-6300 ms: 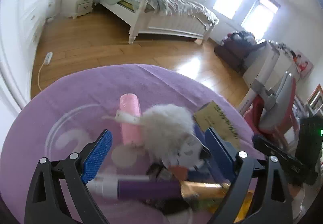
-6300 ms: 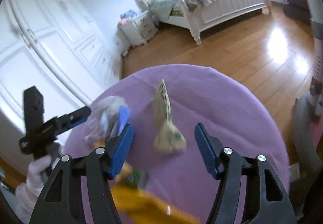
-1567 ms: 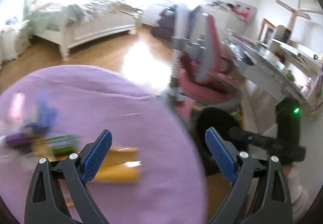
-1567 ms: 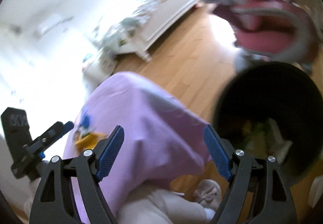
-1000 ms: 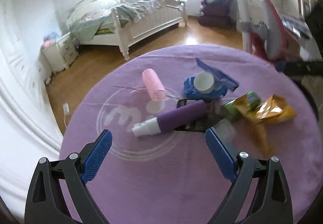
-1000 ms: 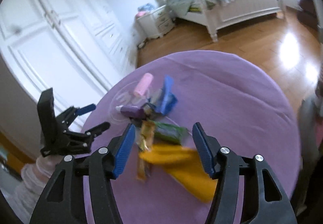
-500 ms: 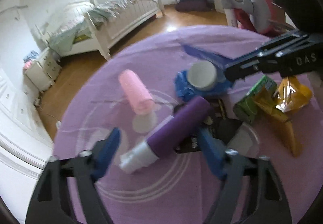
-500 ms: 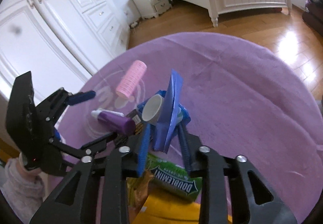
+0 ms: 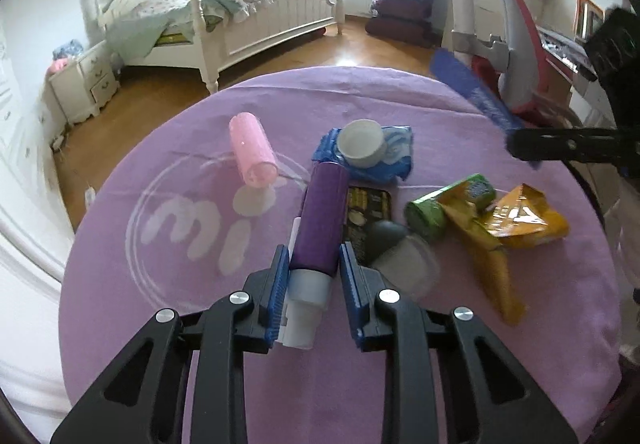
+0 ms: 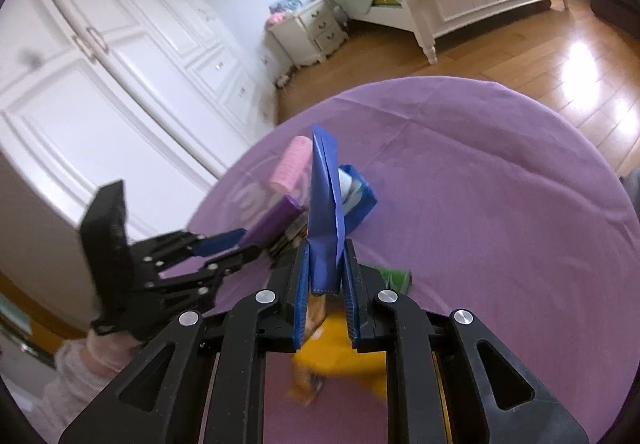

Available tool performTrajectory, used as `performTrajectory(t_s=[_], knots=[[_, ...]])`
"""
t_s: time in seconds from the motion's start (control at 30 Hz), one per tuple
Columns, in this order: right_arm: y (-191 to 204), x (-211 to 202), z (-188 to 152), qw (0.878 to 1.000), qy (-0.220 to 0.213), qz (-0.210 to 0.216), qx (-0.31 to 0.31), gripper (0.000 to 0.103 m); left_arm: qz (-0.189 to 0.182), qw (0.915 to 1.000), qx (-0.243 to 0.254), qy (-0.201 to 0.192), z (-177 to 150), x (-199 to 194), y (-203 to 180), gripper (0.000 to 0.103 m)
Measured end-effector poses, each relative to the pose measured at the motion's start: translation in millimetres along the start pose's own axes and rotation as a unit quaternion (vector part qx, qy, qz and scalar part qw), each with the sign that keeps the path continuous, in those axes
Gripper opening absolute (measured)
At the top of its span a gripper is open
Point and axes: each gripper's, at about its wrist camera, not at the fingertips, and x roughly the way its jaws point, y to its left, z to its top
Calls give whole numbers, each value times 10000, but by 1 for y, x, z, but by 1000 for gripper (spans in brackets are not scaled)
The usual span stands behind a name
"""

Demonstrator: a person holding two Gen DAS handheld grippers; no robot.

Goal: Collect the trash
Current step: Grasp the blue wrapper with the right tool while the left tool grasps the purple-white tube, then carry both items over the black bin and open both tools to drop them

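Left hand-held gripper (image 9: pixel 313 274), its jaws just closed in, pinches a purple tube (image 9: pixel 323 215) near its white cap on the purple tabletop (image 9: pixel 400 384). Right hand-held gripper (image 10: pixel 326 286) is pressed on a blue wrapper (image 10: pixel 325 203) standing upright. Its own view hides the yellow packet (image 10: pixel 340 356) below as a blur; the left view shows the packet (image 9: pixel 516 217) plainly beside a green gum pack (image 9: pixel 440 203), and a pink roller (image 9: pixel 251 149).
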Motion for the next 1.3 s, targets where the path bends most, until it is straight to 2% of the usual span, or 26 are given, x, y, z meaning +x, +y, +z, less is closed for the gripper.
performTrajectory(t_s=[0.13, 0.3, 0.37, 0.63, 0.77, 1.0, 1.3], knots=[[-2, -31, -18, 9996, -181, 135, 143, 16, -21, 9995, -288, -107, -3, -13, -3, 26], [-10, -68, -36, 9984, -416, 197, 321, 16, -289, 9953, -772, -516, -3, -43, -13, 26], [-18, -82, -42, 9975, -525, 214, 417, 16, -386, 9944, -768, -614, 1, -51, -25, 26], [-56, -139, -62, 9906, -1032, 187, 879, 16, -1103, 9881, -520, -932, 30, -66, -107, 26], [-83, -168, -77, 9856, -1255, 63, 1135, 16, -1619, 9814, -341, -978, 47, -58, -158, 26], [-148, -229, -109, 9698, -1725, -284, 1703, 17, -2319, 9690, -28, -857, 75, -28, -240, 26], [-232, -289, -162, 9429, -2140, -752, 2439, 17, -2892, 9555, 518, -268, 87, 22, -334, 26]])
